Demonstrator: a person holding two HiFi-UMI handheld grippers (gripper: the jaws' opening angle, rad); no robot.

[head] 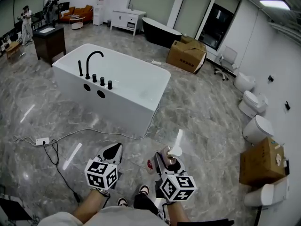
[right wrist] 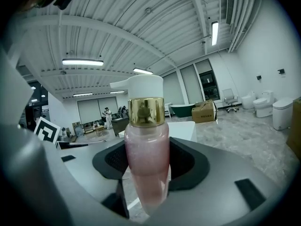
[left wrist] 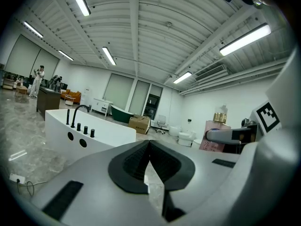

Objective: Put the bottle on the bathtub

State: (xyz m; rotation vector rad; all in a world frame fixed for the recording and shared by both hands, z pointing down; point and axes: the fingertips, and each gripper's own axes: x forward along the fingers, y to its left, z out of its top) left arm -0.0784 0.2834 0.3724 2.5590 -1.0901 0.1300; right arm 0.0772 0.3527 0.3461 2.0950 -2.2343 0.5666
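Note:
A pink bottle (right wrist: 146,126) with a gold collar and white pump head stands upright between the pads of my right gripper (right wrist: 148,157), which is shut on it. In the head view the right gripper (head: 164,157) and the bottle (head: 175,150) are low, just right of centre. My left gripper (head: 114,149) hangs beside it, shut with nothing in it; its fingertips (left wrist: 149,144) meet. The left gripper view also catches the bottle (left wrist: 215,134) at the right. The white bathtub (head: 141,79) with a black faucet (head: 91,59) stands ahead across the marble floor, apart from both grippers.
A power strip (head: 42,141) and its cable lie on the floor to the left. Two cardboard boxes (head: 186,54) (head: 262,161), a black tub (head: 161,32), a dark cabinet (head: 49,42) and toilets (head: 256,128) ring the room. A person (head: 26,22) stands far left.

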